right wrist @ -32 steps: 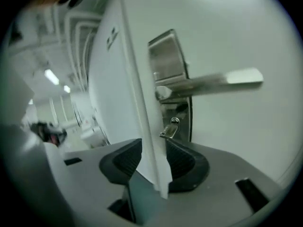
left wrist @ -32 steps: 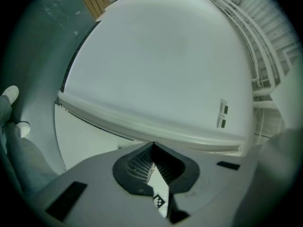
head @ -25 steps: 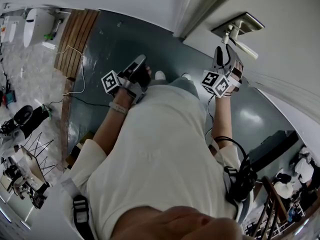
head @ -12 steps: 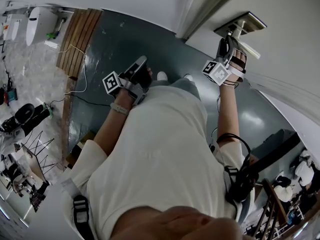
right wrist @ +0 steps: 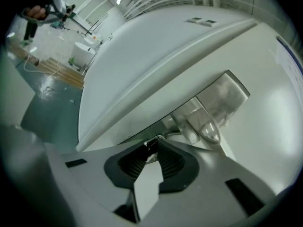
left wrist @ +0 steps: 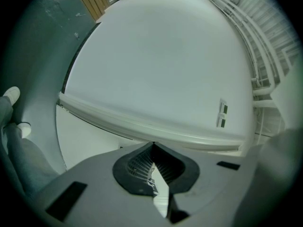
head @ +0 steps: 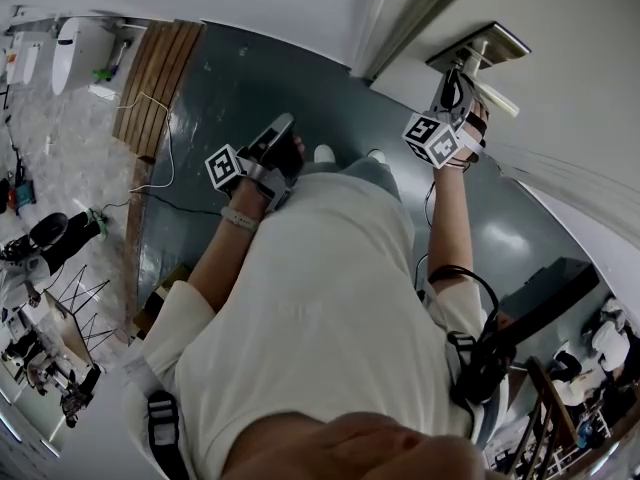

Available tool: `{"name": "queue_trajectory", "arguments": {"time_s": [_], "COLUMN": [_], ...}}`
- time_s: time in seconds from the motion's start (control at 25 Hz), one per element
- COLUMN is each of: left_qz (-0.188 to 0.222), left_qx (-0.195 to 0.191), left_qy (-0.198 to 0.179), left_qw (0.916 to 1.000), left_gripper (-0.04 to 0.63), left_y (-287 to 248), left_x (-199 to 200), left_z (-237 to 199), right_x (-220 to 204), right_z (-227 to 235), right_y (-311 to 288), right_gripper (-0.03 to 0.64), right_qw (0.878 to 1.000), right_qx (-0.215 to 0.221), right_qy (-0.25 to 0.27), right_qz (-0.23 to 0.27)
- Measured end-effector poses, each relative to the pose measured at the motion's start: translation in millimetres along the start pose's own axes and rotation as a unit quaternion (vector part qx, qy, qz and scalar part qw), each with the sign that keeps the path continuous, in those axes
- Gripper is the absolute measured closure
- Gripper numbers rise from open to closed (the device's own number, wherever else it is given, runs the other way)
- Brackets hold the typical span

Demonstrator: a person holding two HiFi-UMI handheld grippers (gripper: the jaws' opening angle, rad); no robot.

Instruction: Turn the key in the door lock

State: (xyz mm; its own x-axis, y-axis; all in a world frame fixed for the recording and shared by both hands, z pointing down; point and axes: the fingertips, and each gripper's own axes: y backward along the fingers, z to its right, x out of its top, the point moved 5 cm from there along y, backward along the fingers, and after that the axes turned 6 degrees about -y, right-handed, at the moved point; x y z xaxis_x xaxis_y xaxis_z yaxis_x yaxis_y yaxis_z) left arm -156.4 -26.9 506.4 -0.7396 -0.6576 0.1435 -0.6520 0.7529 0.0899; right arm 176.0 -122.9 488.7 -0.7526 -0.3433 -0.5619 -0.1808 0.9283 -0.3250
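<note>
The door's metal lock plate [head: 490,43] carries a silver lever handle [head: 492,96]. In the right gripper view the handle [right wrist: 204,125] juts out just above the jaws, and a small dark key [right wrist: 151,144] sticks out of the door below it. My right gripper [right wrist: 152,148] has just been closing, and its pads now pinch the key's head. Seen from the head view, the right gripper [head: 456,86] is pressed up close to the plate. My left gripper [head: 280,128] hangs level in front of the person's body, shut with nothing in it, facing a white door panel [left wrist: 156,70].
The door frame [head: 385,28] runs down beside the lock plate. Grey-green floor [head: 230,78] lies below, with wooden boards [head: 155,68] and a loose cable [head: 160,168] at the left. The person's shoes [head: 320,152] stand close to the door. A dark box [head: 545,298] sits at lower right.
My right gripper has moved in toward the lock plate and its jaws have narrowed onto the key. The left gripper has stayed where it was.
</note>
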Motion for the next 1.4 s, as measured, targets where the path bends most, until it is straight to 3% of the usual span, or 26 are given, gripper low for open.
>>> {"name": "queue_trajectory", "arguments": {"time_s": [0.12, 0.28, 0.36, 0.4, 0.44, 0.56, 0.68, 0.8, 0.88, 1.04, 1.2, 1.28, 1.32, 1.4], "left_qz": [0.0, 0.0, 0.0, 0.0, 0.0, 0.0, 0.001, 0.003, 0.003, 0.006, 0.009, 0.01, 0.009, 0.009], "left_qx": [0.002, 0.002, 0.002, 0.003, 0.003, 0.003, 0.004, 0.005, 0.005, 0.005, 0.006, 0.006, 0.006, 0.005], "left_qy": [0.002, 0.003, 0.003, 0.003, 0.003, 0.002, 0.002, 0.002, 0.002, 0.003, 0.005, 0.006, 0.007, 0.008], "left_qw": [1.0, 1.0, 1.0, 1.0, 1.0, 1.0, 1.0, 1.0, 1.0, 1.0, 0.9999, 0.9999, 0.9999, 0.9999], "left_gripper": [0.588, 0.588, 0.588, 0.588, 0.588, 0.588, 0.588, 0.588, 0.588, 0.588, 0.588, 0.588, 0.588, 0.588], "left_y": [0.1, -0.4, -0.6, -0.7, -0.8, -0.5, -0.1, 0.5, 0.6, 2.5, 3.7, 4.0, 3.8, 3.3], "left_x": [1.4, 2.4, 2.4, 2.3, 2.3, 2.5, 2.5, 3.5, 3.6, 4.3, 5.1, 5.9, 6.1, 6.1], "left_z": [-0.4, 0.1, 0.3, 0.3, 0.4, 0.2, -0.5, -1.0, -0.9, 0.2, 0.3, -0.4, -0.7, -0.7], "right_x": [0.3, 0.4, -1.9, -4.2, -7.4, -15.6, -19.5, -22.1, -23.5, -27.4, -31.8, -33.4, -33.9, -34.2], "right_z": [2.7, 7.6, 9.6, 10.8, 12.1, 14.6, 15.0, 14.5, 14.4, 13.5, 9.3, 7.3, 6.6, 6.2], "right_y": [0.5, 1.4, 1.2, 0.7, 0.0, -1.5, -2.0, -3.1, -3.4, -3.2, -1.0, -0.7, -1.0, -1.1], "right_gripper": [0.543, 0.545, 0.545, 0.545, 0.545, 0.551, 0.552, 0.558, 0.559, 0.56, 0.558, 0.557, 0.557, 0.555], "right_qw": [0.996, 0.98, 0.962, 0.947, 0.925, 0.841, 0.779, 0.685, 0.626, 0.526, 0.406, 0.366, 0.354, 0.345], "right_qx": [0.013, 0.027, 0.042, 0.054, 0.068, 0.108, 0.129, 0.157, 0.171, 0.192, 0.205, 0.211, 0.213, 0.216], "right_qy": [-0.087, -0.199, -0.27, -0.318, -0.373, -0.53, -0.613, -0.709, -0.759, -0.825, -0.888, -0.904, -0.908, -0.911], "right_qz": [-0.001, -0.001, 0.005, 0.01, 0.015, 0.028, 0.036, 0.05, 0.059, 0.073, 0.07, 0.067, 0.068, 0.07]}}
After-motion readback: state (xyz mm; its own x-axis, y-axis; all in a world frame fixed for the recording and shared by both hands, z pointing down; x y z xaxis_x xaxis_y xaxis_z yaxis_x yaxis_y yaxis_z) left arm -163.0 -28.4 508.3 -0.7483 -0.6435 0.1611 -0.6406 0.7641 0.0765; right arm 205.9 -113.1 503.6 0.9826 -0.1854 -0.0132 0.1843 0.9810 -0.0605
